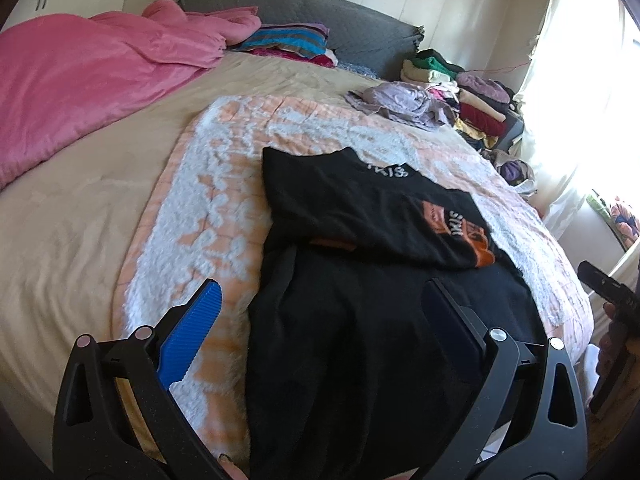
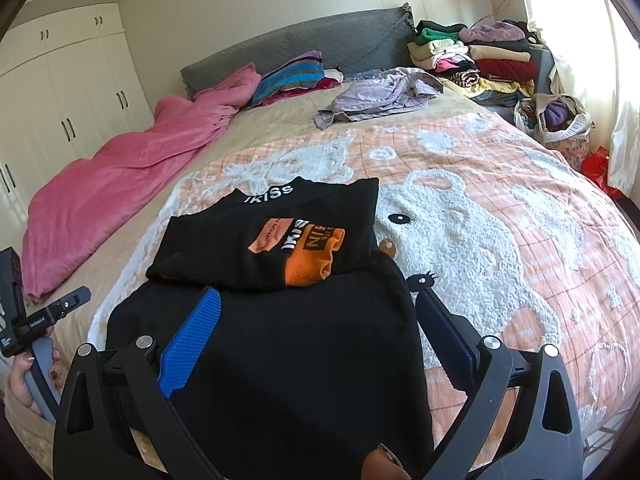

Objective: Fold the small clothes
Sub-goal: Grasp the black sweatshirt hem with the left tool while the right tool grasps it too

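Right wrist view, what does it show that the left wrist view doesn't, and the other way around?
Only the right wrist view shows the animal face on the peach blanket, the tall wardrobe doors and the hand holding the left gripper. Only the left wrist view shows the right gripper's handle at its edge. Both share the black shirt with the orange print, the pink duvet, the lilac garment and the stacked clothes. Both grippers are open.

Bright daylight from window (image 1: pixel 592 92) at right, blown-out glare; fisheye-warped edges.
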Action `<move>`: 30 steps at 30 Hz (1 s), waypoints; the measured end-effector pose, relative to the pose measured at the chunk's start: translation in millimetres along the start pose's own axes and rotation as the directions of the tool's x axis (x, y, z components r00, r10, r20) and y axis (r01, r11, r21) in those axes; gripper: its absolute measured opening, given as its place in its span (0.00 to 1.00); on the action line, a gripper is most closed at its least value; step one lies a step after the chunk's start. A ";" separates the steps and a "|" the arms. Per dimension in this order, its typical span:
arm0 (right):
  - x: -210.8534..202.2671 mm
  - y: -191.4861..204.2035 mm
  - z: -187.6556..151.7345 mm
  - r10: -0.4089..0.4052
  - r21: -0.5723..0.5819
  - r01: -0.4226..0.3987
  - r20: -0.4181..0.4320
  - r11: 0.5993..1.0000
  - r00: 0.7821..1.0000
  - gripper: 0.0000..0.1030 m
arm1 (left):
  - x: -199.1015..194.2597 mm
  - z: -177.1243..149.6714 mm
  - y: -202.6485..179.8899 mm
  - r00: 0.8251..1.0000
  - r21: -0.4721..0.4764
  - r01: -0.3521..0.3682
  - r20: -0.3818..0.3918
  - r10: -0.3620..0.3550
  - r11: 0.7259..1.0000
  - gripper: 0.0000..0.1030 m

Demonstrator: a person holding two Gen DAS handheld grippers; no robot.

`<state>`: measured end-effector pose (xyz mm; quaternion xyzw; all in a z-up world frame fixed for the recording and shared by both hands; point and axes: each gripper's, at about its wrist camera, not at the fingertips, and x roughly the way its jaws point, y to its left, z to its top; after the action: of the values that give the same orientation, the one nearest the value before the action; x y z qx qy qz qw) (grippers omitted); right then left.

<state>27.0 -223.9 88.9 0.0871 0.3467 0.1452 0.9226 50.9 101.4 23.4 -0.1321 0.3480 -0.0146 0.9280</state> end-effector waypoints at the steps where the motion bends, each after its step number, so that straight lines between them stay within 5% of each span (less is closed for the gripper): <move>1: -0.1 -0.5 -0.7 0.000 -0.001 0.000 -0.002 1.000 1.000 0.94 | -1.1 -2.8 1.8 1.000 -0.003 -0.006 -0.004 0.006 1.000 0.91; 27: -4.6 -25.6 -28.2 0.002 0.009 -0.002 -0.055 1.000 0.998 0.94 | -20.9 -55.7 27.8 0.997 -0.031 -0.039 -0.073 0.036 0.999 0.90; 30: -4.8 -27.7 -31.5 0.003 0.010 -0.002 -0.064 1.000 0.998 0.94 | -18.6 -61.4 31.1 0.994 -0.050 -0.034 -0.101 0.029 0.998 0.84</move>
<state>8.4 -249.7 61.2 0.0872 0.3766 0.1473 0.9104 -5.1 119.2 -17.1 -0.1497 0.3965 0.0024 0.9058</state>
